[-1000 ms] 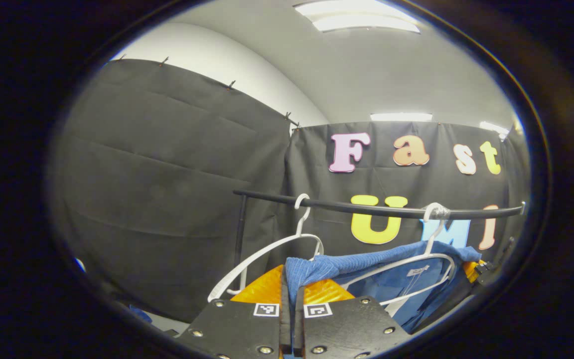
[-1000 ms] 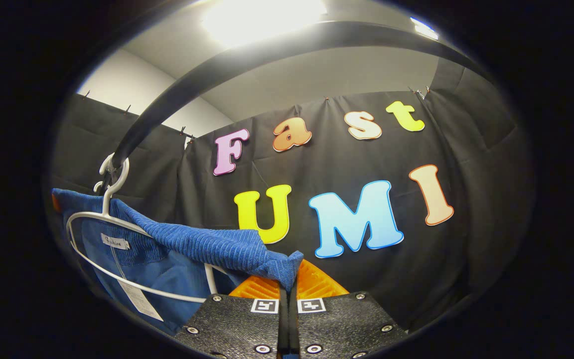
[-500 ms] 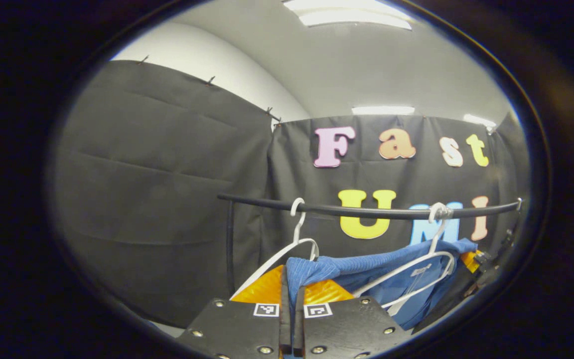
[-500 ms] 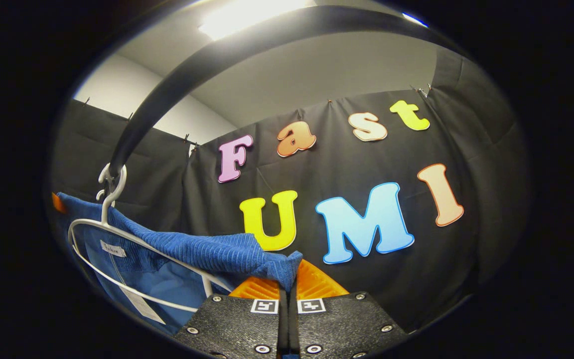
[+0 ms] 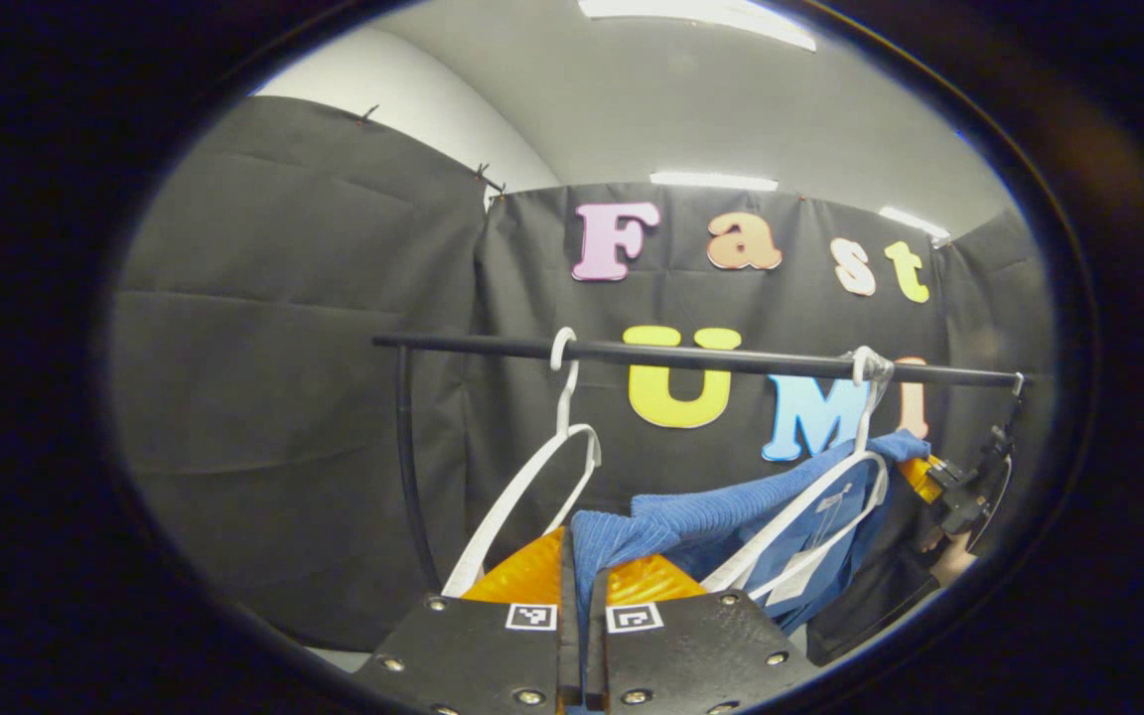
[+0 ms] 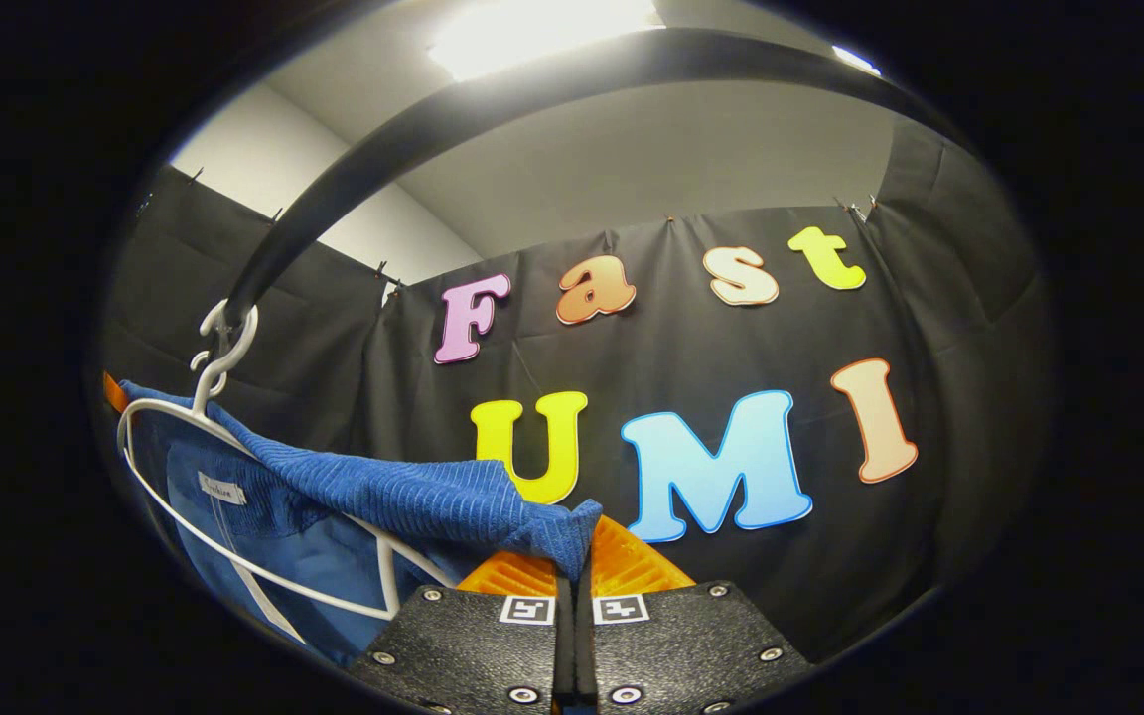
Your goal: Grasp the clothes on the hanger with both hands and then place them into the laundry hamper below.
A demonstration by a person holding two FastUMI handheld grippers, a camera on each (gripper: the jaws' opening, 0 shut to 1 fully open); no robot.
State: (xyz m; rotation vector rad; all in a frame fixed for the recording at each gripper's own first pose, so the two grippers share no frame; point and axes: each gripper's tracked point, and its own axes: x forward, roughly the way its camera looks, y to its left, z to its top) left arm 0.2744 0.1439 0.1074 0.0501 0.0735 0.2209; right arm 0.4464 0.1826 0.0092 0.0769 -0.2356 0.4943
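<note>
Now both your jaws are clamped on the blue garment (image 5: 731,511) | it spans sideways between them, draped over the white hanger (image 6: 234,576) | hamper lies below: lift clear first.

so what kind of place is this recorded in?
Looks like an indoor recording booth set up as a laundry corner: black cloth walls pinned up under a lit ceiling, a black clothes rail with white hangers, and a blue garment held by both grippers.
</note>
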